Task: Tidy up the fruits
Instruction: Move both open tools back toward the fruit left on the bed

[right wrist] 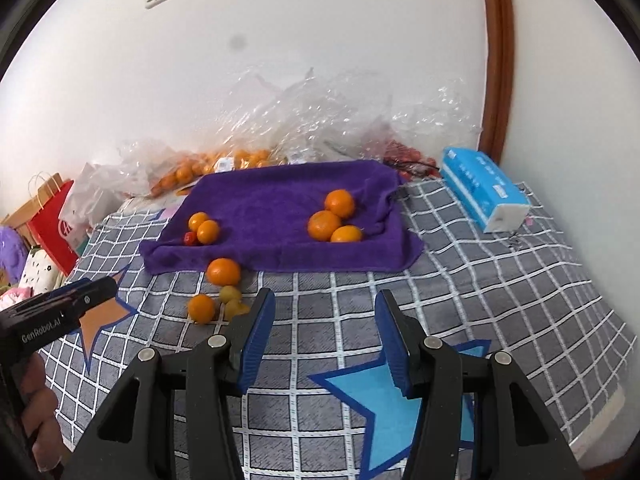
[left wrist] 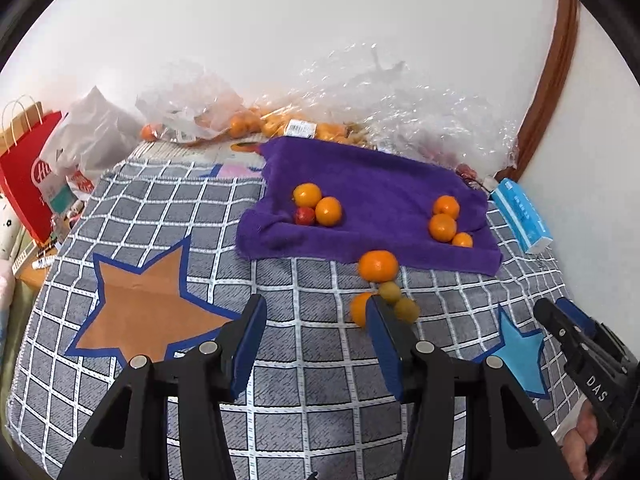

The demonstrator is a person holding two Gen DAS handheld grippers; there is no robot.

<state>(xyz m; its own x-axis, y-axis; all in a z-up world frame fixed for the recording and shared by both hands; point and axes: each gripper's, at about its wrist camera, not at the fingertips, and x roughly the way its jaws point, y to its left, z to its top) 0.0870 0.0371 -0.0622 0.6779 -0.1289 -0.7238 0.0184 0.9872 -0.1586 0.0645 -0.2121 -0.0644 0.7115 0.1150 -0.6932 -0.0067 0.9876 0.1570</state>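
A purple towel (left wrist: pixel 376 192) (right wrist: pixel 276 200) lies on the grey checked cover. On it sit two oranges (left wrist: pixel 318 204) with a small red fruit (left wrist: pixel 305 216) at the left, and three oranges (left wrist: pixel 444 220) (right wrist: pixel 332 220) at the right. In front of the towel, on the cover, lie a large orange (left wrist: pixel 378 266) (right wrist: pixel 223 271), a smaller orange (right wrist: pixel 201 308) and two green fruits (left wrist: pixel 390 291) (right wrist: pixel 230 294). My left gripper (left wrist: pixel 316 314) is open and empty, just short of these loose fruits. My right gripper (right wrist: pixel 324 304) is open and empty, to the right of them.
Clear plastic bags with many oranges (left wrist: pixel 256 120) (right wrist: pixel 208 168) and red fruits (right wrist: pixel 404 156) lie along the wall. A blue tissue pack (left wrist: pixel 520 216) (right wrist: pixel 484 188) lies at the right. A red paper bag (left wrist: pixel 28 176) stands at the left edge.
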